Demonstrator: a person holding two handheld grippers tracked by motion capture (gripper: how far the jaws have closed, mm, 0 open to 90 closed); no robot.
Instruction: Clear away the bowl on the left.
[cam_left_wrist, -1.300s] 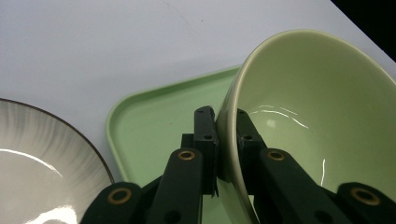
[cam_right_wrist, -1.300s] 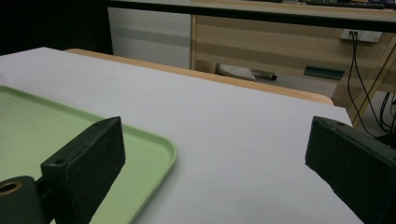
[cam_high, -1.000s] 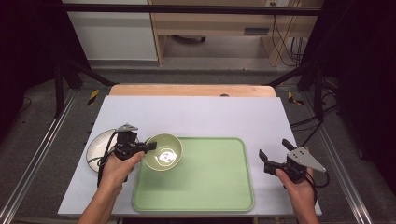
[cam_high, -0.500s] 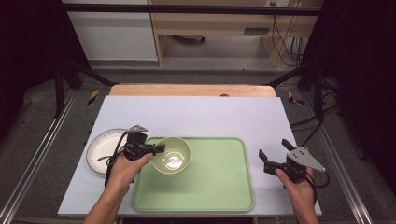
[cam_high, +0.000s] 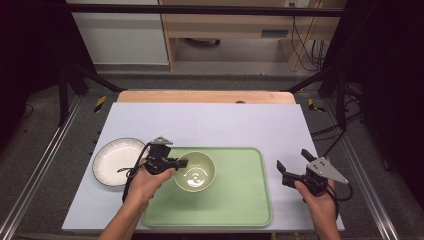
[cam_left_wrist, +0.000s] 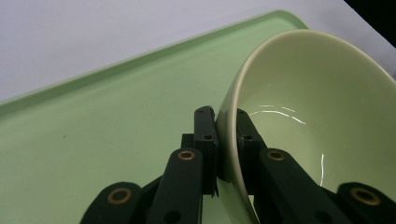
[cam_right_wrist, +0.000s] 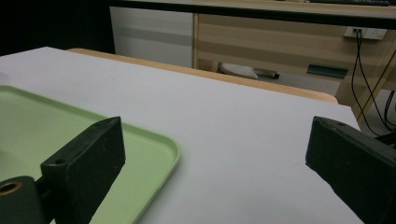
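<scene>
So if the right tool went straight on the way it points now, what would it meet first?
Probably nothing on the table. The right tool stands open over the bare white tabletop, past the green tray corner. Its line runs toward the far wooden edge, though depth is unclear.

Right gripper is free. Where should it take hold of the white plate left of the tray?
Grip the white plate at its raised rim, one jaw above and one below, probably from its open left or near edge. It lies flat and shallow, and the left gripper, clamped on the green bowl, blocks the tray side.
</scene>
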